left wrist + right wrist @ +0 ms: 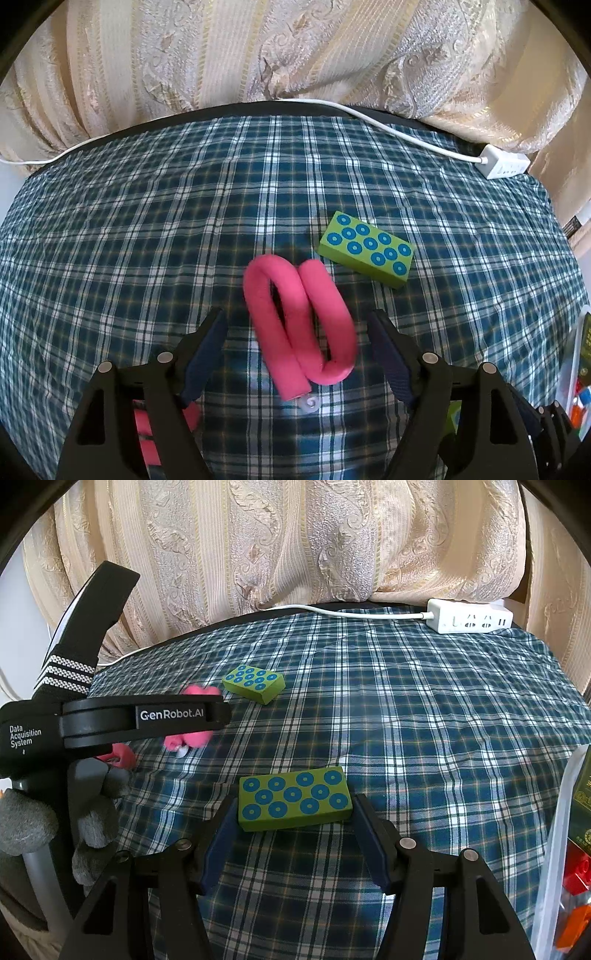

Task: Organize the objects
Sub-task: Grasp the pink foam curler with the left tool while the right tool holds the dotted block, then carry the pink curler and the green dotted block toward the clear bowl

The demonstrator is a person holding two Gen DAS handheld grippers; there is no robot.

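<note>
Now your left tool [295, 325] stands spread wide around the bent pink foam roller [299, 328], pads clear of it, on the blue plaid cloth [147, 240]. At one o'clock lies a green block with blue dots [365, 247]. Your right tool [295, 812] pinches a second green dotted block [293, 797] by its ends.

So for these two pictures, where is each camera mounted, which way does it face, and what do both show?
Left wrist: on the left gripper, angled down at the pink foam roller lying between its open fingers.
Right wrist: on the right gripper, angled down at the near green block, which its pads grip; a gloved hand shows at left.
Shared: plaid cloth, far green block, power strip, curtain.
</note>
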